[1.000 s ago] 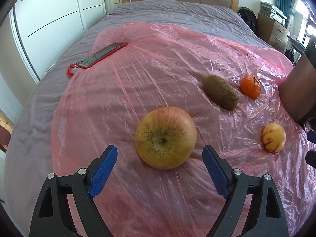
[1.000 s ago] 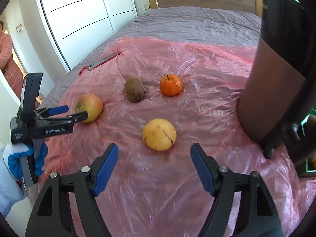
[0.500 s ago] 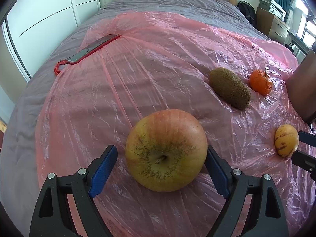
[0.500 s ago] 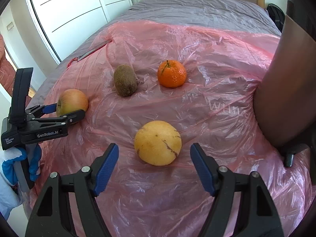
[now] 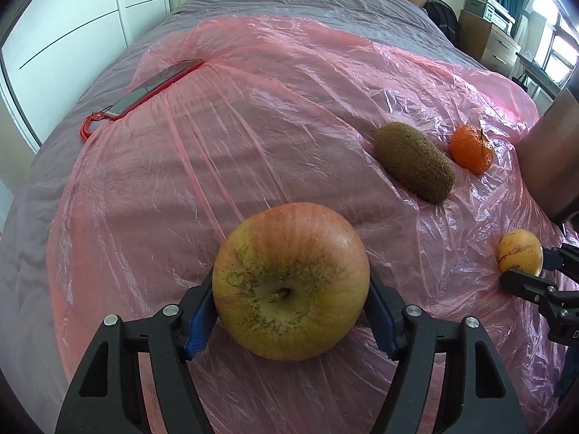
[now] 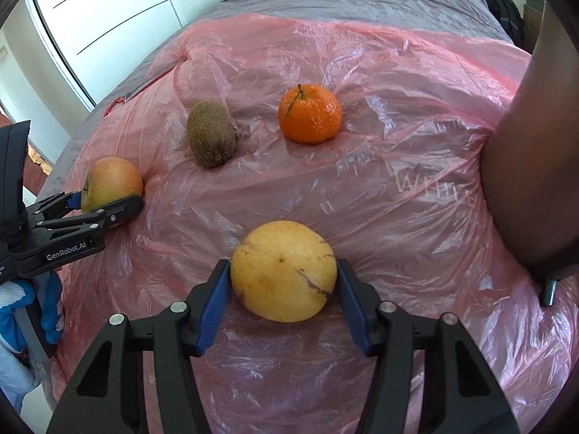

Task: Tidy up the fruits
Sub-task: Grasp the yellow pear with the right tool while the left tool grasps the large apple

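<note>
A yellow-red apple (image 5: 289,282) lies on the pink plastic sheet (image 5: 253,115), and my left gripper (image 5: 291,311) has closed its blue pads against both its sides. The apple also shows in the right wrist view (image 6: 110,184). A round yellow fruit (image 6: 284,271) sits between the pads of my right gripper (image 6: 284,296), which touch its sides; it also shows in the left wrist view (image 5: 520,256). A brown kiwi (image 6: 211,138) and an orange tangerine (image 6: 310,114) lie farther back on the sheet, untouched.
A tall dark brown container (image 6: 532,166) stands at the right edge of the sheet. A phone in a red case (image 5: 152,88) lies at the sheet's far left edge. Grey bedding, a wooden headboard and white wardrobe doors lie beyond.
Both grippers moved forward and down over their fruits. The left jaws closed onto the apple and the right jaws closed onto the yellow fruit.
</note>
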`<state>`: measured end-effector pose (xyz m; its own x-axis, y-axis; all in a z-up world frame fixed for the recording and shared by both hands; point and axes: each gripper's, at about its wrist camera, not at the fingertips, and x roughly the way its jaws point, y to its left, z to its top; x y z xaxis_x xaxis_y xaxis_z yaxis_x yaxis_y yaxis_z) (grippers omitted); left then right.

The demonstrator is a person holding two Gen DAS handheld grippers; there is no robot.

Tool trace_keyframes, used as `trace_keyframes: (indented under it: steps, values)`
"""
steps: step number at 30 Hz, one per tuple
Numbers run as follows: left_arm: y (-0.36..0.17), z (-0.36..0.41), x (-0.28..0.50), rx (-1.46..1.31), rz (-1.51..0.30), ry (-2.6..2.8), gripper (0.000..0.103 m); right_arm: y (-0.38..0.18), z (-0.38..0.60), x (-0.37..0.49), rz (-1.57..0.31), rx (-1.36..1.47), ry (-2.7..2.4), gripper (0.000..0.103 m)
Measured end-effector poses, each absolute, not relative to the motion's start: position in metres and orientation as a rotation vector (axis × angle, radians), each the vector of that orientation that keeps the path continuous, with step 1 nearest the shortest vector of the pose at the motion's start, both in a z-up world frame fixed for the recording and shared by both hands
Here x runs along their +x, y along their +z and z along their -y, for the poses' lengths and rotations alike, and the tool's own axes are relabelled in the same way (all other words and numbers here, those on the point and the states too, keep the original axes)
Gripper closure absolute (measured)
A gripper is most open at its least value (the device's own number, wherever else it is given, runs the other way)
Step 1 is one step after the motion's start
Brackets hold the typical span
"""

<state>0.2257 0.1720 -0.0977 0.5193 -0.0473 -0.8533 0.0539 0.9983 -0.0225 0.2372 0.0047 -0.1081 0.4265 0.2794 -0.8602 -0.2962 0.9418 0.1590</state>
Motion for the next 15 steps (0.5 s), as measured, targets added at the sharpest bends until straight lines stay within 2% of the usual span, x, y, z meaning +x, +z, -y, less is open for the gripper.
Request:
trace_keyframes:
  steps: [8, 15]
  values:
    - [-0.1017, -0.1707, 0.234, 0.024, -1.038, -0.045, 0.037, -0.1141, -0.0106, 0.2416, -1.087, -0.043, 0.341, 0.014]
    - [-0.0993, -0.1723, 0.2331, 0.017, -1.026, -0.048, 0.037, -0.1128, -0.007, 0.2424, -1.069, -0.027, 0.362, 0.018]
